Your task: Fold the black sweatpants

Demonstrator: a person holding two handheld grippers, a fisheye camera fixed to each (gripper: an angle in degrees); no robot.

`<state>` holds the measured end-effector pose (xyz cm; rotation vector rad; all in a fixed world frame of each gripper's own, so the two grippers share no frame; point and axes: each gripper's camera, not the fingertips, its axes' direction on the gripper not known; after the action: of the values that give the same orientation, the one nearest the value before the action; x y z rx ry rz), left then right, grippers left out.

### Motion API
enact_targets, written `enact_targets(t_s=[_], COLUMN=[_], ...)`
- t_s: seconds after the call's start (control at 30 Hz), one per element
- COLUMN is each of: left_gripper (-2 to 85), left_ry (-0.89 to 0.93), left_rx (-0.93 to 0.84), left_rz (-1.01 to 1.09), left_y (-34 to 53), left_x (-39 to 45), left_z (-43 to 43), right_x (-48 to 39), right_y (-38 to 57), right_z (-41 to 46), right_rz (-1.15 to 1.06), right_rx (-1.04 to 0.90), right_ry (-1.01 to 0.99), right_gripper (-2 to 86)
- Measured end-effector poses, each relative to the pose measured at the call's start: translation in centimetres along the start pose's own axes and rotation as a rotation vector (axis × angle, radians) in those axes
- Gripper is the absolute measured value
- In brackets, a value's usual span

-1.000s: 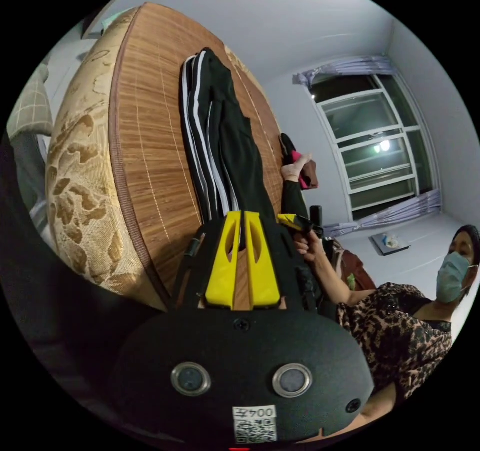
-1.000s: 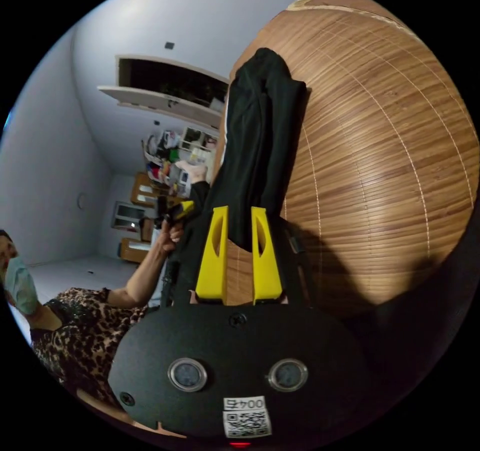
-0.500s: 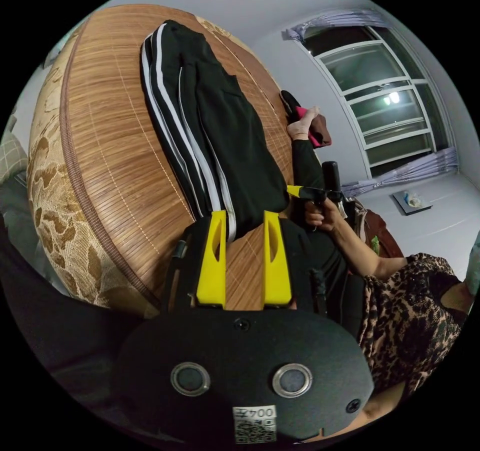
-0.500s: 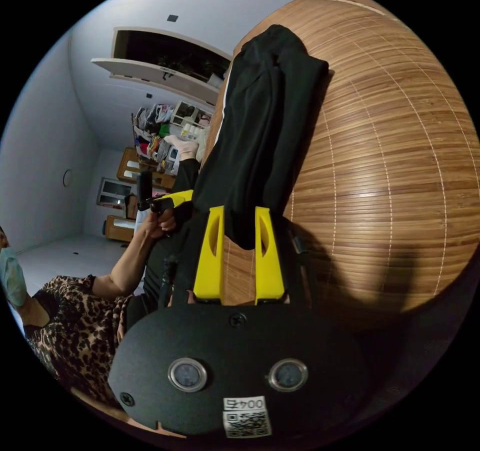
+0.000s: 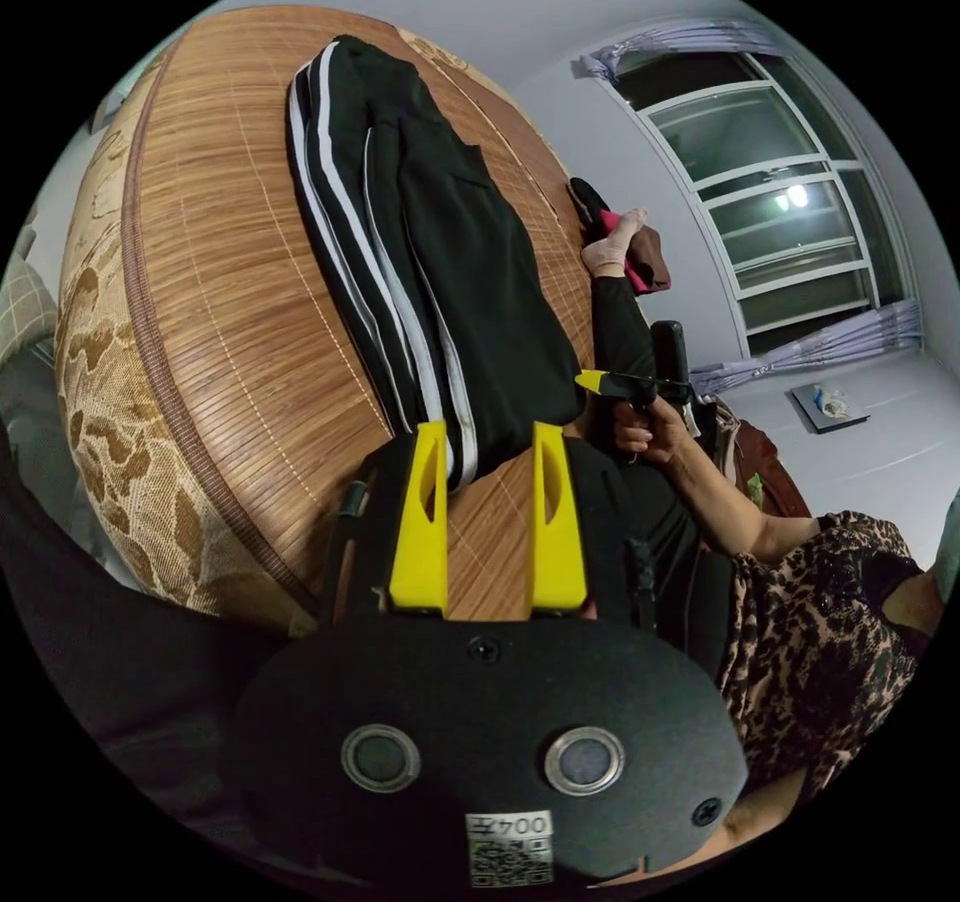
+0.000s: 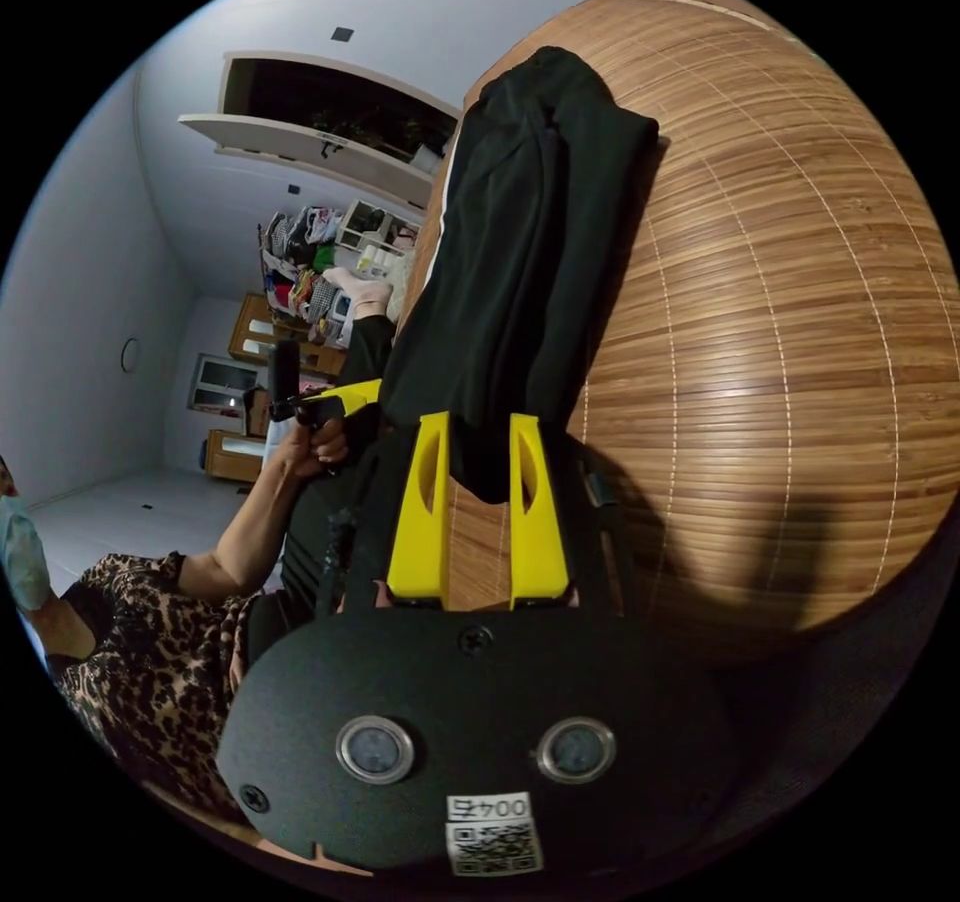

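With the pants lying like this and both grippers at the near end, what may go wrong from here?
1. Both the left gripper and the right gripper are open around the hem of the sweatpants; closing may catch only the top layer, so the legs separate.
2. The pants lie near the edge of the bamboo mat; a pull could slide them off.

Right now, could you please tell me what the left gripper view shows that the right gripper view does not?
Left gripper view: a tall window with curtains, the white side stripes of the pants, and the patterned mattress edge.
Right gripper view: crowded shelves and a wall cabinet.
Shared: the black sweatpants lying lengthwise on the bamboo mat, a person in a patterned top, and each view's own gripper, left gripper and right gripper, with jaws apart at the near end of the pants.
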<state>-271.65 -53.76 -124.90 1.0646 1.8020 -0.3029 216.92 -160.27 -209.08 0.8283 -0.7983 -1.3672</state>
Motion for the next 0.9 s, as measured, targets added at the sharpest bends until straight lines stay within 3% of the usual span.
enact_targets(t_s=[0.4, 0.6, 0.77, 0.9], left_gripper=[2.8, 2.6, 3.1, 4.8], left_ry=[0.039, 0.011, -0.123, -0.071], left_rx=[0.006, -0.262, -0.131, 0.056], left_rz=[-0.016, -0.090, 0.022, 0.046], left_y=[-0.4, 0.5, 0.4, -0.5], left_x=[3.7, 4.1, 7.5, 7.8], left_z=[-0.9, 3.2, 0.3, -0.8], right_x=[-6.2, -7.8, -11.3, -11.3], right_y=[-0.7, -0.4, -2.1, -5.9], right_z=[-2.4, -0.5, -4.2, -6.5], right_rz=[-0.117, -0.044, -0.124, -0.152], right_rx=[-0.010, -0.281, -0.131, 0.052], right_ry=[0.077, 0.224, 0.289, 0.290], right_gripper=[4.6, 5.7, 7.2, 7.0])
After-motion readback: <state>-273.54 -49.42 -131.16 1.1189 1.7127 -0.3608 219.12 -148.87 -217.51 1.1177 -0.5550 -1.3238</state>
